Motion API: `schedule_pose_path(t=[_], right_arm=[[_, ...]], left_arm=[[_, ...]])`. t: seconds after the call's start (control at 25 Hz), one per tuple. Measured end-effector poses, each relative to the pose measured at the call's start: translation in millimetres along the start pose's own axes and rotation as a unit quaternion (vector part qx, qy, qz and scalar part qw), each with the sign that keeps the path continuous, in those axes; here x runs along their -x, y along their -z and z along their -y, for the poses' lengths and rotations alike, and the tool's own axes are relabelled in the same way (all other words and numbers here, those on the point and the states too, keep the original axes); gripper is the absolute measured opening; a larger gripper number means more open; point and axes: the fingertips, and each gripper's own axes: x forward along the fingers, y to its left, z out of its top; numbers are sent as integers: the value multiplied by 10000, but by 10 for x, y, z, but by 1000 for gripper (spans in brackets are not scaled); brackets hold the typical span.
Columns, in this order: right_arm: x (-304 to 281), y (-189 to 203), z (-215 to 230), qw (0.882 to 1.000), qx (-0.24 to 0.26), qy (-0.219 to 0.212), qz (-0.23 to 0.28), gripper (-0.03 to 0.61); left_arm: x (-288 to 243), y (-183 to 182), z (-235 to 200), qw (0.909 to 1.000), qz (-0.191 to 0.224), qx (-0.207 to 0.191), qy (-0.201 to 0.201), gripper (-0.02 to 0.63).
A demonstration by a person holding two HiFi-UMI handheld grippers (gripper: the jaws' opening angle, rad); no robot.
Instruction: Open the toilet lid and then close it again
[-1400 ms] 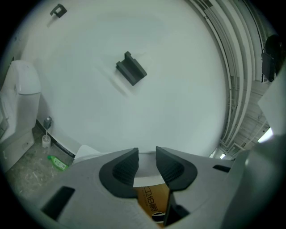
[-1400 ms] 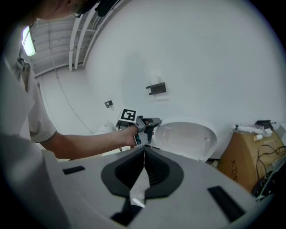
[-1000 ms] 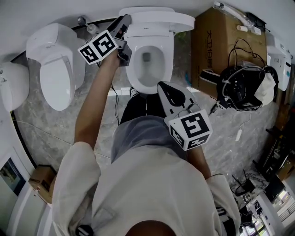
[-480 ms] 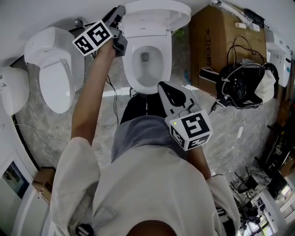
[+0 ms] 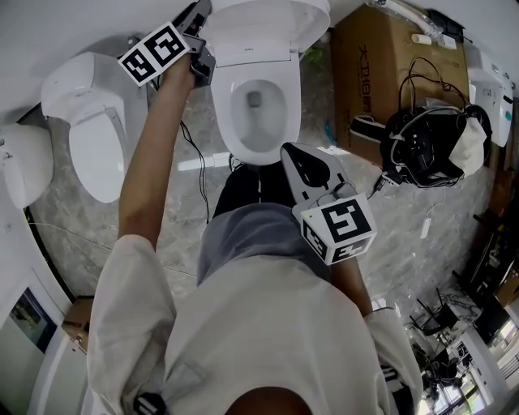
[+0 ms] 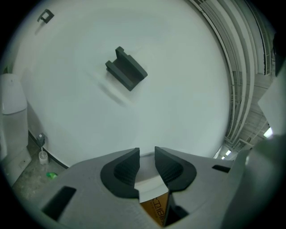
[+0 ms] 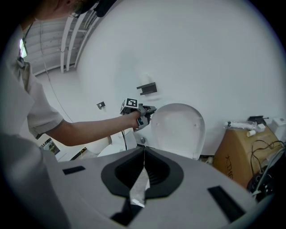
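The white toilet (image 5: 258,101) stands at the top middle of the head view, its bowl uncovered. Its lid (image 5: 268,16) is raised against the wall; it shows as a white oval (image 7: 178,127) in the right gripper view. My left gripper (image 5: 197,10) is at the lid's left edge, shut on it. In the left gripper view the white lid edge (image 6: 149,188) lies between the dark pads of that gripper (image 6: 147,152). My right gripper (image 5: 286,151) hangs in front of the bowl, near my body. Its jaws (image 7: 144,150) are shut with nothing in them.
A second white toilet (image 5: 93,121) stands left of the first, and another white fixture (image 5: 24,162) further left. A cardboard box (image 5: 369,73) and a black bag with cables (image 5: 426,146) sit to the right. A dark bracket (image 6: 126,69) is on the wall.
My left gripper has moved toward the wall with the lid, which now stands more upright. The right gripper has stayed where it was.
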Motion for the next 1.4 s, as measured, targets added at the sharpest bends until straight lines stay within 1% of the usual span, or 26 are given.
schedule_pose_path(t=[0.16, 0.24, 0.36, 0.48, 0.6, 0.68, 0.72, 0.84, 1.0, 1.12, 1.2, 1.24, 1.28, 1.4], right_arm=[[9, 13, 23, 10000, -8, 12, -2, 11], [8, 9, 25, 10000, -13, 18, -2, 11], [9, 3, 31, 10000, -18, 33, -12, 11], [7, 2, 40, 10000, -24, 49, -17, 11], [13, -2, 57, 10000, -34, 69, -7, 11], [27, 1, 72, 9999, -45, 91, -12, 11], [34, 3, 78, 9999, -50, 101, -13, 11], [44, 11, 82, 9999, -63, 118, -16, 11], [33, 22, 69, 9999, -67, 128, -31, 11], [33, 23, 49, 9998, -82, 152, -44, 11], [34, 20, 44, 9998, -96, 158, -48, 11], [32, 20, 46, 9998, -100, 157, -47, 11], [28, 23, 47, 9998, -101, 155, -48, 11], [15, 36, 29, 9998, -100, 140, -53, 11]], left_arm=[[-72, -31, -11, 10000, -12, -85, -26, 101], [-107, -65, -16, 9997, -48, -218, -36, 99], [-165, -121, 6, 9977, -159, -656, -44, 84], [-221, -162, 32, 9913, -322, -1277, -64, 75], [-266, -187, 37, 9788, -558, -1973, -3, 80], [-281, -191, 36, 9682, -788, -2367, 164, 103], [-283, -189, 40, 9634, -926, -2496, 304, 106], [-284, -159, 63, 9495, -1428, -2665, 832, 111], [-268, -82, 108, 9214, -2061, -2952, 1461, 114], [-219, -28, 167, 9001, -2353, -3172, 1840, 82], [-187, 7, 207, 8899, -2463, -3285, 1987, 57], [-177, 18, 215, 8879, -2480, -3311, 2012, 57], [-170, 24, 219, 8881, -2475, -3305, 2021, 55], [-153, 38, 229, 8954, -2380, -3172, 2023, 55]])
